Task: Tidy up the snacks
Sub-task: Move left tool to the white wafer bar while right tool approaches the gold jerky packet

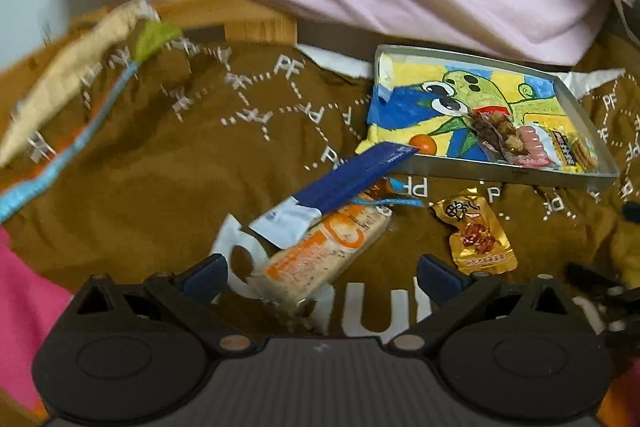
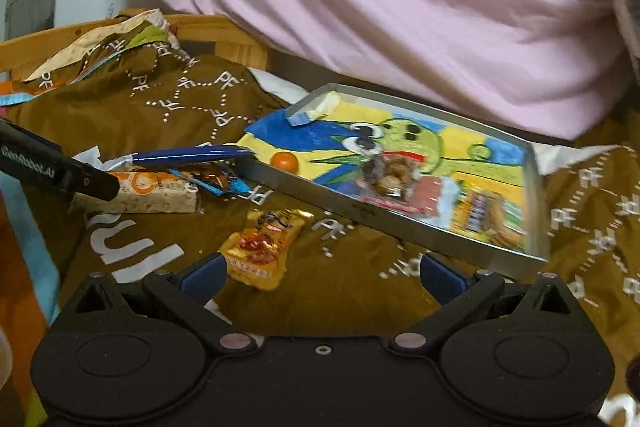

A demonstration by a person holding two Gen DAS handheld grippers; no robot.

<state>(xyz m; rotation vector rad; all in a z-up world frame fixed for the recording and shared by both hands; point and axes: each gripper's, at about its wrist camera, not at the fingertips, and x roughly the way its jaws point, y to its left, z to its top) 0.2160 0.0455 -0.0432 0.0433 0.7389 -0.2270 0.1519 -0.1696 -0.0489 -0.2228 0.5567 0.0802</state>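
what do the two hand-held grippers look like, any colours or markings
Each hand-held gripper, left and right, has a black body with two round housings, black linkage arms on silver pivot pins, and blue pads on the fingers. The left's centre panel is ribbed grey. In the right wrist view the left one's black side carries white lettering, too blurred to read fully.

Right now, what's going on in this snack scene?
A person holds two grippers over a brown cloth. Both are open and hold nothing. The left gripper straddles the orange-and-white bar, with a blue stick pack lying across it. The right gripper hovers beside the gold packet. The metal tray already holds several snacks in one corner.
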